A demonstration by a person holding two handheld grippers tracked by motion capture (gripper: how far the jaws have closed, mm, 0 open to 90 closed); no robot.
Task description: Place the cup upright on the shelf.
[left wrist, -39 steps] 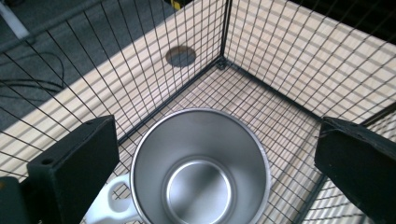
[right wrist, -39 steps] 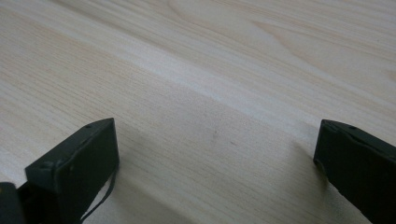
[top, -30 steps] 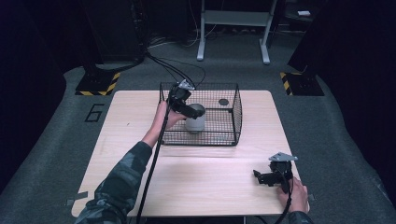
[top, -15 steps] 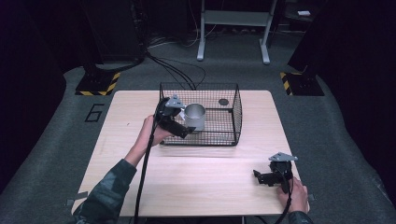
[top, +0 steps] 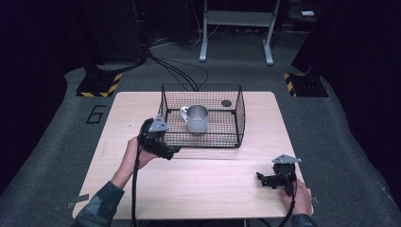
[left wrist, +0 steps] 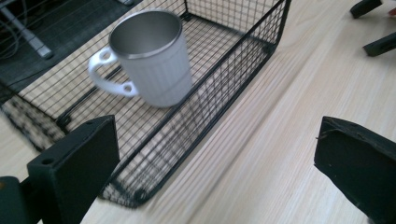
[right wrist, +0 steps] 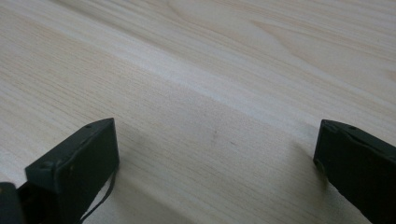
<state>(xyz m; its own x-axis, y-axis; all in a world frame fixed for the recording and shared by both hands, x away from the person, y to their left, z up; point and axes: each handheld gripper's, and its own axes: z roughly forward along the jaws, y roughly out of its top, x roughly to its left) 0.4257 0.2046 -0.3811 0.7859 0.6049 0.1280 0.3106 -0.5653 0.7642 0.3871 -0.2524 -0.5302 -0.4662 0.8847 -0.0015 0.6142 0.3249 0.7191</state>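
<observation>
A grey ribbed mug (top: 196,118) with a steel inside and a white handle stands upright in the black wire basket (top: 239,123) at the table's middle. My left gripper (top: 169,151) is open just outside the basket's front left corner, holding nothing. In the left gripper view the mug (left wrist: 152,60) sits behind the basket's wire wall (left wrist: 224,74), beyond my wide-apart left gripper (left wrist: 215,168). My right gripper (top: 264,179) rests open near the table's front right. In the right gripper view the right gripper (right wrist: 215,158) stands over bare wood.
A small dark round thing (top: 226,102) lies in the basket's far right corner. The wooden table (top: 208,189) has free room in front of the basket. The right gripper's jaw tips (left wrist: 373,28) show far off in the left gripper view.
My left gripper let go of the mug inside the basket, drew back out over its front left side and came down toward the table. The right gripper stayed put.
</observation>
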